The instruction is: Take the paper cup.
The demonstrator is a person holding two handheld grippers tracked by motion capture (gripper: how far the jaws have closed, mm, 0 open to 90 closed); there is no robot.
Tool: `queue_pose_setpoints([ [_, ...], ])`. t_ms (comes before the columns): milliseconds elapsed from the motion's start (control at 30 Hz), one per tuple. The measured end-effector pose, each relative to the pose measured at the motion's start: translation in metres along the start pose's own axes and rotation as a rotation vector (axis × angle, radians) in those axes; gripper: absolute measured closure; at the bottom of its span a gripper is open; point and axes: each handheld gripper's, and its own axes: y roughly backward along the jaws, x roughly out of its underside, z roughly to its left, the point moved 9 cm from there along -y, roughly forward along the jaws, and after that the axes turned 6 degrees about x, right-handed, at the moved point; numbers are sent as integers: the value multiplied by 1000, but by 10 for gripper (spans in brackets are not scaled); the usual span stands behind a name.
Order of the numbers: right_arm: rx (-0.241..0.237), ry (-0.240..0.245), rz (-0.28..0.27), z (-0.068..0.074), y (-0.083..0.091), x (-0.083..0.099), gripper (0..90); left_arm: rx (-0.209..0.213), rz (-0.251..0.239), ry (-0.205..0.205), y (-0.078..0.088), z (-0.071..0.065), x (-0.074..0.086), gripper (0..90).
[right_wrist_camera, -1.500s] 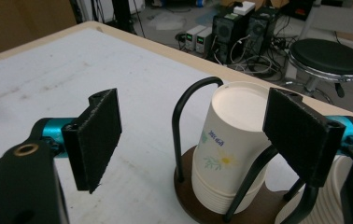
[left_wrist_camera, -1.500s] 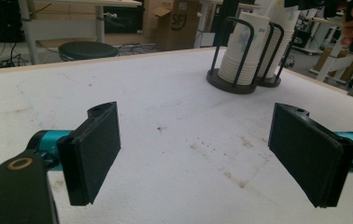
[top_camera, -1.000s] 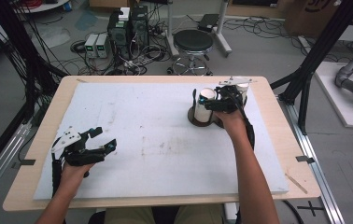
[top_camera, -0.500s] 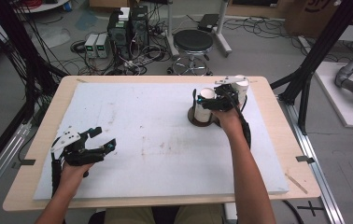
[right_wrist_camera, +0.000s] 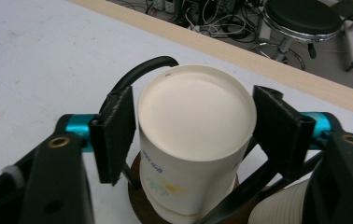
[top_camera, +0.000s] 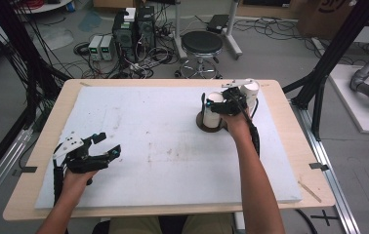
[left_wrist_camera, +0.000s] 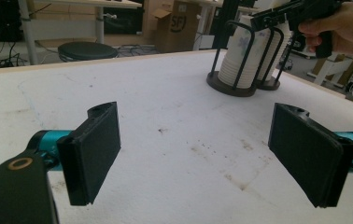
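White foam sheeting covers the tabletop (top_camera: 163, 141) of a cable-strewn lab, where a stack of paper cups (right_wrist_camera: 195, 140) stands bottom-up in a dark wire holder (top_camera: 211, 127) near the far right corner, a second stack (top_camera: 251, 91) just beside it. The right gripper (right_wrist_camera: 195, 123) straddles the top cup; its fingers (right_wrist_camera: 114, 133) have just been closing and now sit against the cup's sides near its closed end, apparently pressing lightly. The cup looks feather-light and thin-walled, likely to buckle under a hard squeeze and to cling to the cup nested beneath, so a gentle hold high on the wall, where the base stiffens it, seems the sound choice, followed by a straight upward lift between the holder's rods. The right forearm reaches forward across the sheet, wrist tipped so the gripper points down over the stack. The left gripper (top_camera: 102, 151) rests low at the near left, well apart, its fingers (left_wrist_camera: 93, 151) spread wide with nothing between them.
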Motion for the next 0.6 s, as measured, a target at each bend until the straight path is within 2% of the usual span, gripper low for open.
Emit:
queue_pose_setpoints([
  [600, -19, -19, -3, -1, 2, -2, 365, 4, 1, 3, 0, -1, 0, 170],
])
